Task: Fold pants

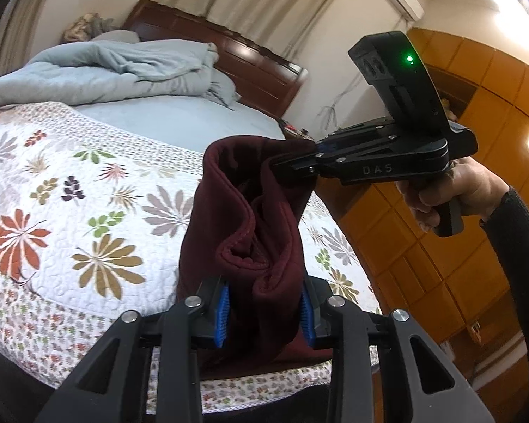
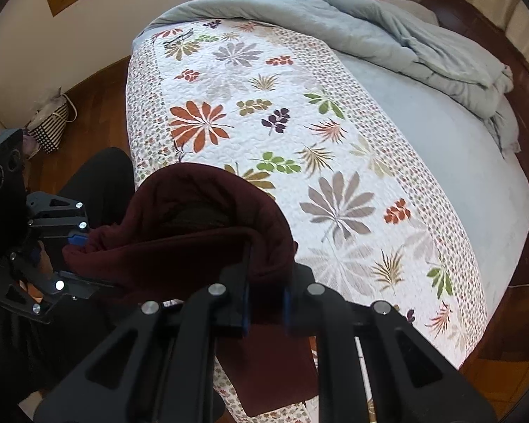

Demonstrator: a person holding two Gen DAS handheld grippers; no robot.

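The dark maroon pants (image 1: 250,218) hang in the air above the near edge of the bed, bunched between both grippers. My left gripper (image 1: 264,313) is shut on one end of the bunched fabric. My right gripper (image 1: 299,162) is shut on the other end, higher and further away. In the right wrist view my right gripper (image 2: 264,303) clamps the maroon pants (image 2: 201,232), and my left gripper (image 2: 74,243) holds them at the left. The rest of the pants hangs down onto the quilt edge.
A floral quilt (image 2: 299,123) covers the near part of the bed. A rumpled grey-blue duvet (image 2: 388,31) lies at the headboard end. A wooden wardrobe (image 1: 458,246) stands right of the bed. A checked bag (image 2: 49,123) sits on the wood floor.
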